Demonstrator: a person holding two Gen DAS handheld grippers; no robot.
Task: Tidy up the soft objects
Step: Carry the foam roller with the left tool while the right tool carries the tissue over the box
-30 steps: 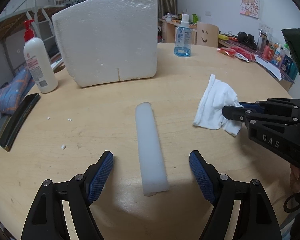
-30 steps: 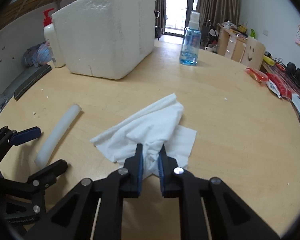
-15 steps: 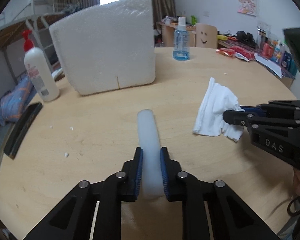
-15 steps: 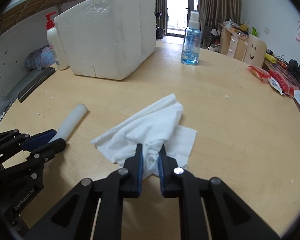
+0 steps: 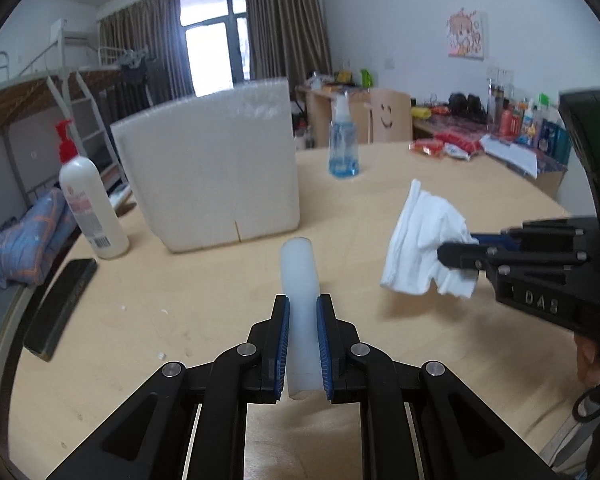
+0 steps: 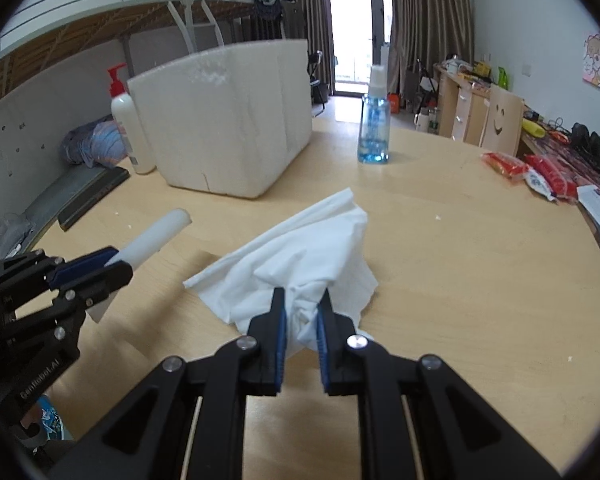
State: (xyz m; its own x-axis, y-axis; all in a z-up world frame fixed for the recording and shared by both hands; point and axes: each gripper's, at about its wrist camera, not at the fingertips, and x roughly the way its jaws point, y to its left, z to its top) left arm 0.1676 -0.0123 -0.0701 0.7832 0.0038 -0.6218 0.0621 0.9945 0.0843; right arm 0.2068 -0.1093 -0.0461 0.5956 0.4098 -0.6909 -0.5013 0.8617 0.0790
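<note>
Left tongs now clamp the foam tube, right tongs the cloth (both lifted); box at eleven o'clock.

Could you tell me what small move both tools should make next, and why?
Probably carry both items forward toward the white foam box. The left tool is shut on the foam tube, and the right tool is shut on the white cloth; both look lifted off the table, and the box stands just ahead.
</note>
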